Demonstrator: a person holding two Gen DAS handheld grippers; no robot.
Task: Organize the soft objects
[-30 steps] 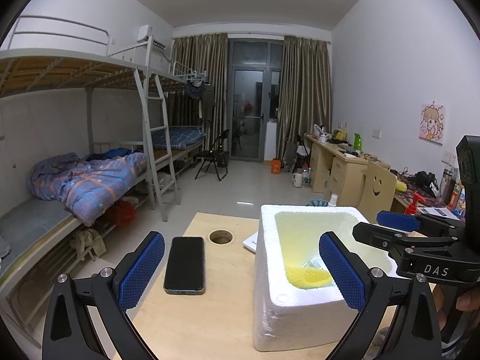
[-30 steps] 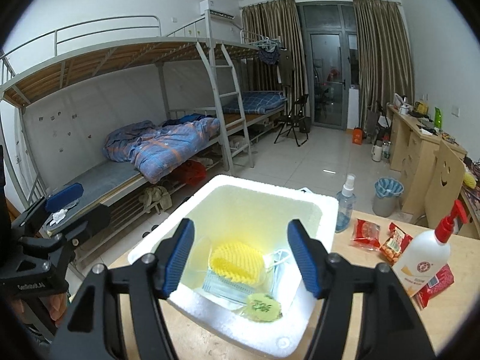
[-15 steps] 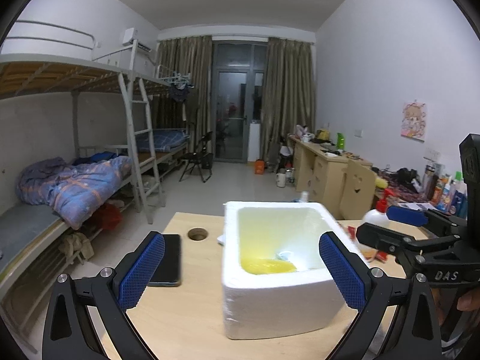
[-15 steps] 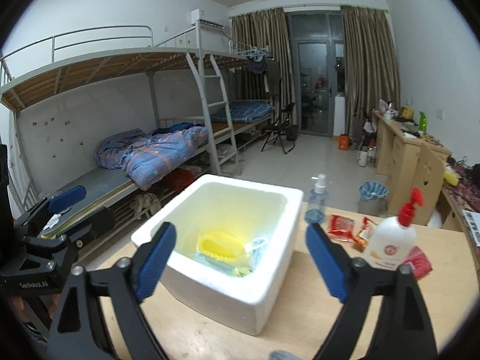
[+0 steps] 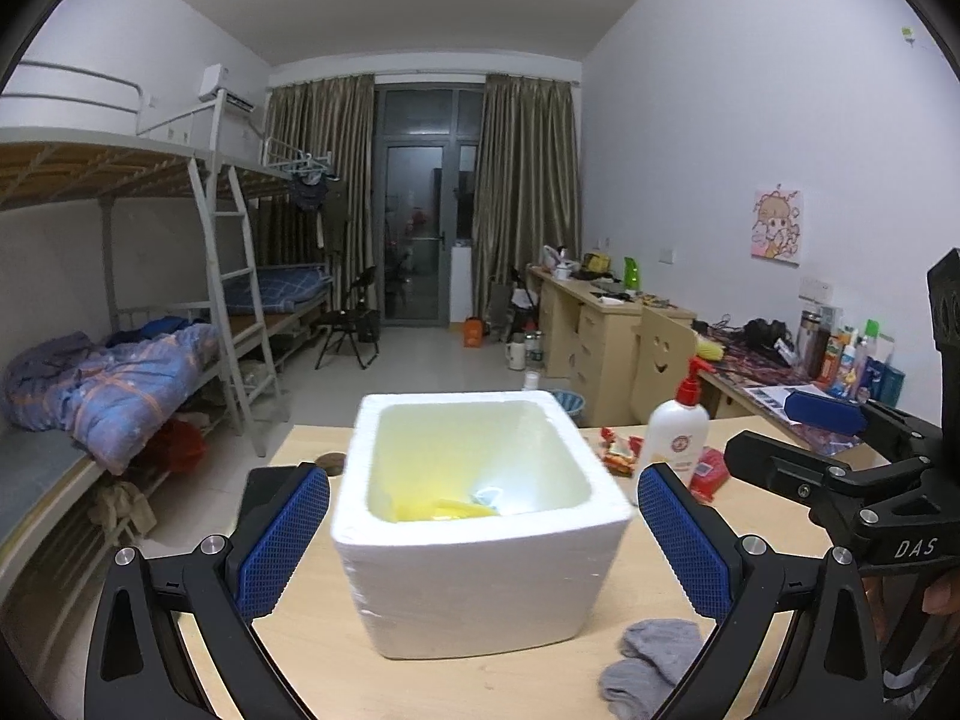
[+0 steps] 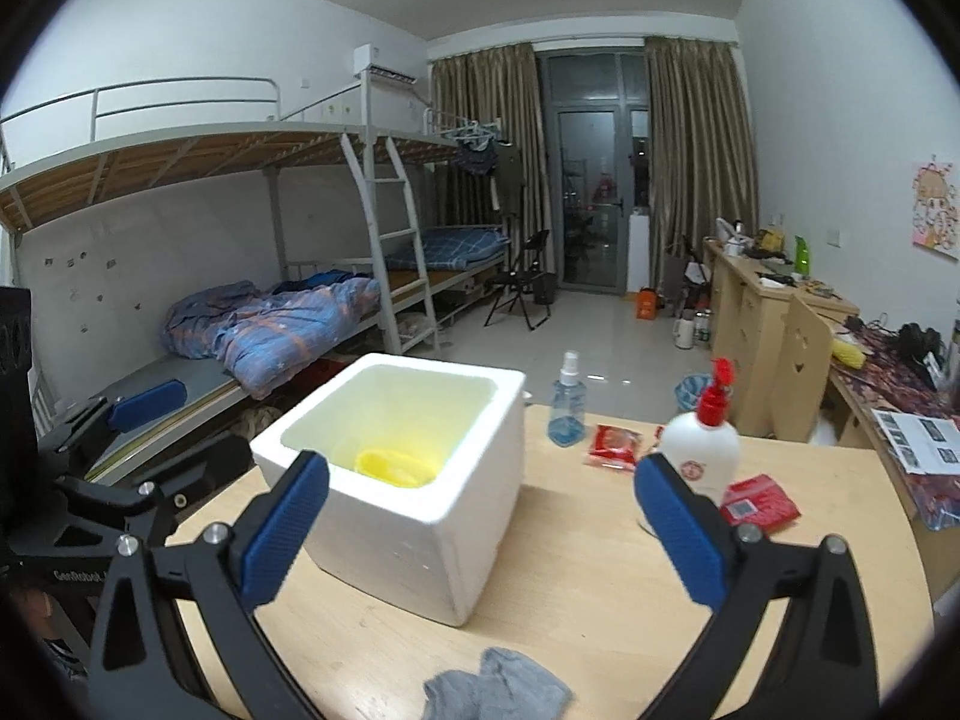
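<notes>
A white foam box stands on the wooden table; it also shows in the right wrist view. A yellow foam net and a small packet lie inside it. A grey sock lies on the table in front of the box, also low in the right wrist view. My left gripper is open and empty, held back from the box. My right gripper is open and empty, above the sock.
A white pump bottle with a red top, a blue spray bottle and red snack packets stand right of the box. A dark phone lies left of it. Bunk beds and desks line the room.
Both grippers have pulled back and away from the box. The right gripper's fingers have opened wider. The grey sock has come into view.
</notes>
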